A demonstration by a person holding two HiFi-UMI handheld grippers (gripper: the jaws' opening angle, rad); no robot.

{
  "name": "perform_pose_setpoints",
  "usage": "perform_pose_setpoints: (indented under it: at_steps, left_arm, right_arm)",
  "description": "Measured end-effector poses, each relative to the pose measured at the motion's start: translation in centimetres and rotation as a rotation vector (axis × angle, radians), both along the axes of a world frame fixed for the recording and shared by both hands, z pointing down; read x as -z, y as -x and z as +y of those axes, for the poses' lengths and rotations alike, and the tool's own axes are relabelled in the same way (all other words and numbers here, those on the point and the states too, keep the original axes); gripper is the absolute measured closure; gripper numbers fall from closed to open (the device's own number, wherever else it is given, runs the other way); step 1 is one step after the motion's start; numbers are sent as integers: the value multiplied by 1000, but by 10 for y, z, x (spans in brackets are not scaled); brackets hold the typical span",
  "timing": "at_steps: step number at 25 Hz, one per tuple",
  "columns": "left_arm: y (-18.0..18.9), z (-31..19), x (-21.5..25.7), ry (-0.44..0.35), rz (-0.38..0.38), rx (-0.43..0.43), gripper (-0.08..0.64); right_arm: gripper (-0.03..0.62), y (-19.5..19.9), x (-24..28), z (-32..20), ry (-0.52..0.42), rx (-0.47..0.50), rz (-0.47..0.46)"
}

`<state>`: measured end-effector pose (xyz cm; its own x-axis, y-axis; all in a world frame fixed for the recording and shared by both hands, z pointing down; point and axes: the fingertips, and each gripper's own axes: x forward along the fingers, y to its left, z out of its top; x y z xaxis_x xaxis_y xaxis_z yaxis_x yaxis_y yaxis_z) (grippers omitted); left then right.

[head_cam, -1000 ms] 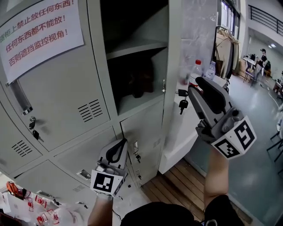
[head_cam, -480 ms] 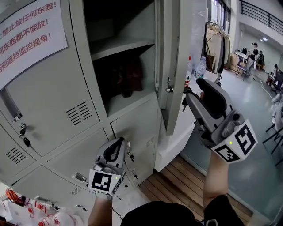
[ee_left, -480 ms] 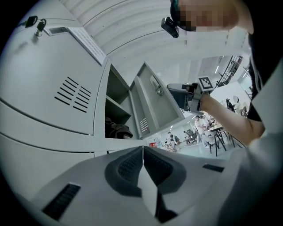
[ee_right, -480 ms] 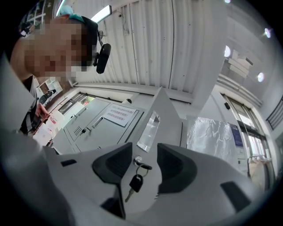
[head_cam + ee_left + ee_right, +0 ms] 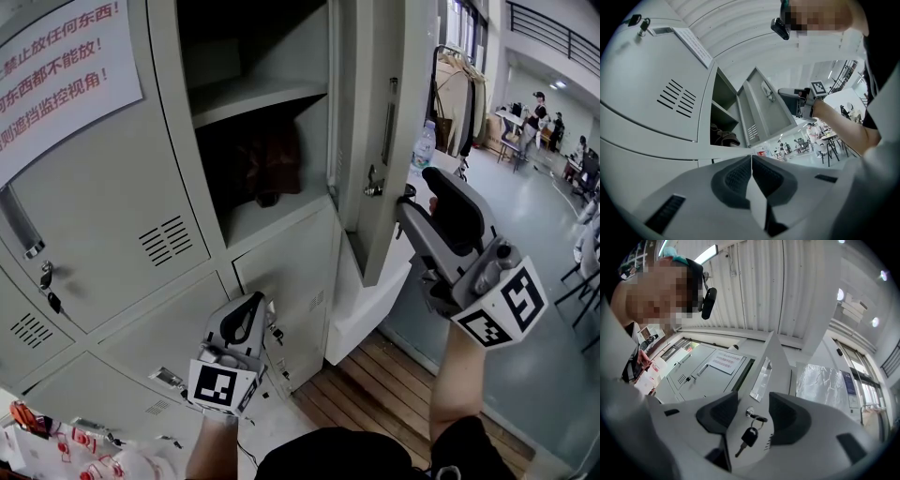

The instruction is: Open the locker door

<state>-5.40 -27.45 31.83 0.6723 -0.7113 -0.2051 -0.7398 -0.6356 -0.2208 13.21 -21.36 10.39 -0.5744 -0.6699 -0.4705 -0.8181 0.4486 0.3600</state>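
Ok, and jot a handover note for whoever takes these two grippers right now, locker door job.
Right gripper: jaws have just been opening and now stand apart around the key hanging on the door, not pressing it.
Left gripper: shut, empty, held low by the lower lockers.
Locker door: swung out wide. Its compartment is exposed, with a dark item under the shelf.
Done: door open.
Left: probably just draw the right gripper clear of the key.
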Motion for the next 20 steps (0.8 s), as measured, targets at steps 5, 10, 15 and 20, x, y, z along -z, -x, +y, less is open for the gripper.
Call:
perform_pose_setpoints:
  at_steps: [5,10,15,20]
  left_arm:
    - [-2,0,-1,1,-3,-2,537]
    - [-5,1,-1,3,-7,-4,537]
    - [-11,4,-1,5,-11,-14,537]
    - [-18,8,0,3,-18,-20,537]
  right_arm:
    - [383,-26,-2,1,2,-50,-49]
    - [383,-61,-4,1,8,-139,-102]
    - [383,-98,-6,-4,15,-247,-153]
    - [383,-130,-12,-13,44,-337,-192]
